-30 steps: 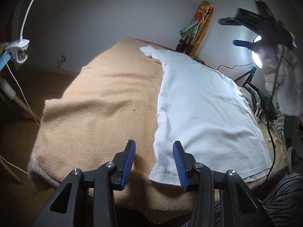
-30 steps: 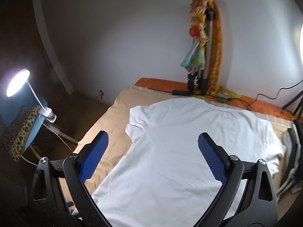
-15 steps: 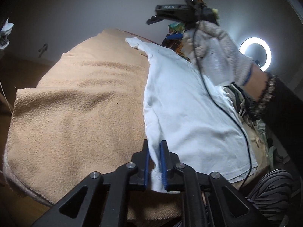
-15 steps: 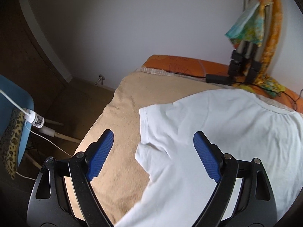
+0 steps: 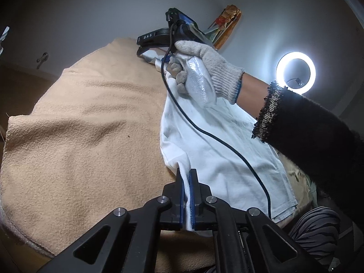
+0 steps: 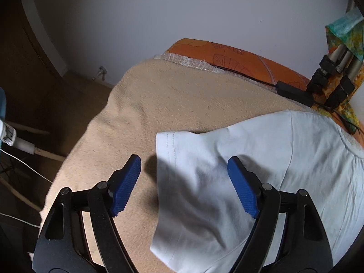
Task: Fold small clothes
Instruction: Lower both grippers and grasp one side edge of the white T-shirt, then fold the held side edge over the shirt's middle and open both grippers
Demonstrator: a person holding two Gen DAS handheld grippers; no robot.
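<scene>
A white T-shirt lies on a tan blanket over a bed. My left gripper is shut on the shirt's near bottom corner, and the cloth rises between the blue pads. In the right wrist view, my right gripper is open, low over the shirt's left sleeve, with one pad over the blanket and one over the sleeve. In the left wrist view the right gripper is held by a gloved hand at the shirt's far end.
A lit ring light stands at the right. A black cable trails across the shirt. An orange mattress edge, a black power adapter and tripod legs sit at the bed's far side. A dark floor lies left of the bed.
My left gripper closed on the shirt's bottom corner and has lifted it a little. My right gripper moved forward and down to the left sleeve, still open.
</scene>
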